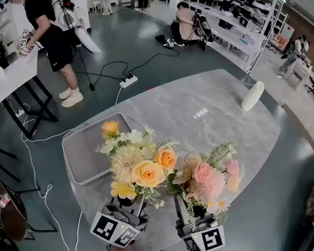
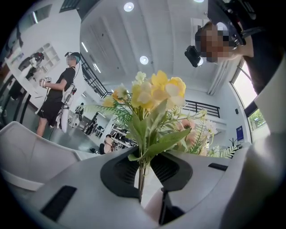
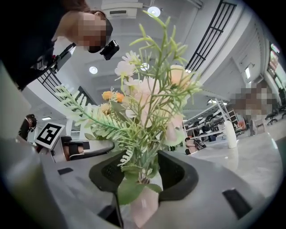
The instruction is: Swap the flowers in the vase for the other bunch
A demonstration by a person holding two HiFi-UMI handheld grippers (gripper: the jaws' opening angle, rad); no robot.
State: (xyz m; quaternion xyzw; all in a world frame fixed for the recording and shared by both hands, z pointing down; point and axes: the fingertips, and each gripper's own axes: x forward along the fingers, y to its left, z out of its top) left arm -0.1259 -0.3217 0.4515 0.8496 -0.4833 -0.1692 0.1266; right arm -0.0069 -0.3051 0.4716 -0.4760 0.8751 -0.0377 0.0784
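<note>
Yellow-and-orange artificial flowers [image 1: 141, 168], a bunch of fabric roses and daisy heads with green leaves, were held upright over the near edge of the grey marble-patterned oval table [image 1: 218, 128], their thin stems pinched between the clenched jaws of the left gripper [image 2: 143, 167]. Just beside them to the right, almost blossom to blossom, stood the pink-and-peach artificial flowers [image 1: 210, 180], mixed with feathery green sprigs. Their stalks rose between the jaws of the right gripper [image 3: 143, 172], whose dark pads stood wide apart and clear of the stems, grasping nothing. Whether the pink bunch sat in a vase could not be made out in any view. Each gripper's marker cube showed at the bottom of the head view, with the person's forearms just below. Behind the yellow bunch, a shallow grey rectangular tray [image 1: 84, 153] lay at the table's left edge, partly hidden by the blooms. A white rounded cylinder [image 1: 252, 96] stood upright at the far right edge of the table, well apart from both bunches. On the dark floor beyond, a white power strip [image 1: 128, 81] lay among black cables, and a person in black clothes and pale shoes [image 1: 52, 38] stood at another table on the left.
</note>
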